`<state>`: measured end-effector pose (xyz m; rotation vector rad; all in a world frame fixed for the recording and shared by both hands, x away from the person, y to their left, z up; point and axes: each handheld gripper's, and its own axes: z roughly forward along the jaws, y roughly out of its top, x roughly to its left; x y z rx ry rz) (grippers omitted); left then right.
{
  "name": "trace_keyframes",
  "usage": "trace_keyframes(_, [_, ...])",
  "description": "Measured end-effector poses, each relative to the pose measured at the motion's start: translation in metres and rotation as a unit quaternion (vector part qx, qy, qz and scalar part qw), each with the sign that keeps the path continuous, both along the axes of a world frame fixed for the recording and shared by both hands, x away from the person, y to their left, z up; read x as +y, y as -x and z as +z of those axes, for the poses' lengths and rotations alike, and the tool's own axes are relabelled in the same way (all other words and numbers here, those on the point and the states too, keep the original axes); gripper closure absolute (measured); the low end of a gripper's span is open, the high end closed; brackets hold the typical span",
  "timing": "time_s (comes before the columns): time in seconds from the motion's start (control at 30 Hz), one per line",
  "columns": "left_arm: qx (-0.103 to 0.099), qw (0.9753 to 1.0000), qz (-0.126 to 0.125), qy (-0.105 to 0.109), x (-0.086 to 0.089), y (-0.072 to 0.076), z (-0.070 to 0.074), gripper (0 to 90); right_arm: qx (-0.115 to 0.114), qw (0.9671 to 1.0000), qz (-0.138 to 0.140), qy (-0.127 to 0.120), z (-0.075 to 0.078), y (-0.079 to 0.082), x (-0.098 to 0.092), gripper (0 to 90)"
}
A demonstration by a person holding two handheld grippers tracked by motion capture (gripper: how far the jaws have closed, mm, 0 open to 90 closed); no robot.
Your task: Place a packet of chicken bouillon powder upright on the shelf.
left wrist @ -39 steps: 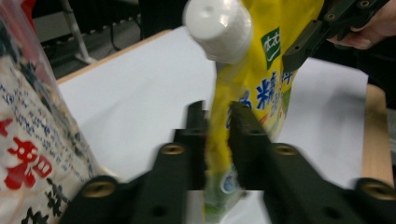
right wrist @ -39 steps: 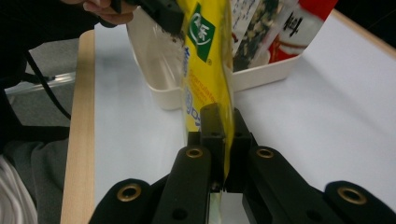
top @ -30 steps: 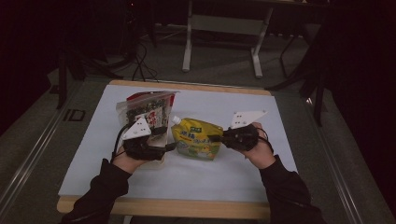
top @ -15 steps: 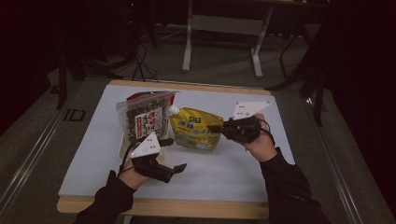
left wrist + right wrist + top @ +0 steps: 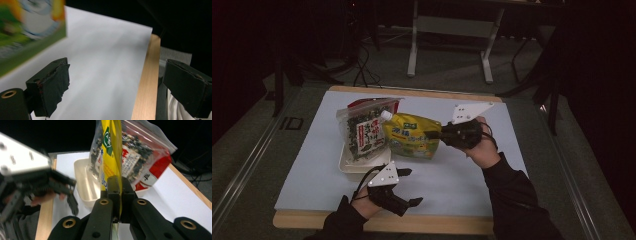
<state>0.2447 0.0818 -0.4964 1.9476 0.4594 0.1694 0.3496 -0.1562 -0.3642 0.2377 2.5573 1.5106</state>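
Note:
A yellow spouted pouch (image 5: 412, 142) hangs just above the table, its left end against the seaweed bag (image 5: 364, 131). My right gripper (image 5: 432, 135) is shut on the pouch's right edge. In the right gripper view the jaws (image 5: 117, 192) pinch the thin yellow pouch (image 5: 111, 157) edge-on, with the seaweed bag (image 5: 140, 157) behind it. That bag leans in a shallow white tray (image 5: 357, 165). My left gripper (image 5: 410, 186) is open near the table's front edge and holds nothing. In its own view the left gripper (image 5: 117, 87) has its jaws wide apart, and a blurred corner of the pouch (image 5: 25, 27) sits upper left.
The white table top (image 5: 452, 175) has a wooden front edge (image 5: 437, 225), seen as a wooden strip (image 5: 146, 80) between the left jaws. The white tray (image 5: 85, 182) and the left gripper (image 5: 50, 185) lie beyond the right jaws. Dark floor and a stand's legs (image 5: 449, 55) lie behind.
My left gripper let go of the pouch, opened and drew back to the front edge. The right gripper carried the pouch left and away, against the seaweed bag.

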Motion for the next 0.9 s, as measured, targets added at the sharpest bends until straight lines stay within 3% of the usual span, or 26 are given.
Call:
trace_keyframes(0.17, [0.014,0.9995,-0.021,-0.021,-0.009,0.003,-0.016,8.7,0.002,0.9998,0.019,-0.006,0.000,0.000,0.014,90.0])
trace_keyframes(0.3, [0.023,0.9969,-0.049,-0.056,-0.016,0.003,-0.024,8.7,0.002,0.9995,0.030,-0.005,-0.002,-0.001,0.026,90.0])
trace_keyframes(0.47, [0.035,0.9944,-0.067,-0.073,-0.020,0.003,-0.032,8.7,0.011,0.9988,0.047,-0.013,-0.007,-0.006,0.042,90.0])
trace_keyframes(0.8, [0.032,0.9929,-0.074,-0.088,-0.016,0.005,-0.037,8.7,0.023,0.9959,0.084,-0.026,-0.016,-0.009,0.081,90.0])
trace_keyframes(0.9, [0.034,0.9935,-0.068,-0.085,-0.016,0.005,-0.039,8.7,0.029,0.9946,0.093,-0.034,-0.020,-0.011,0.091,90.0])
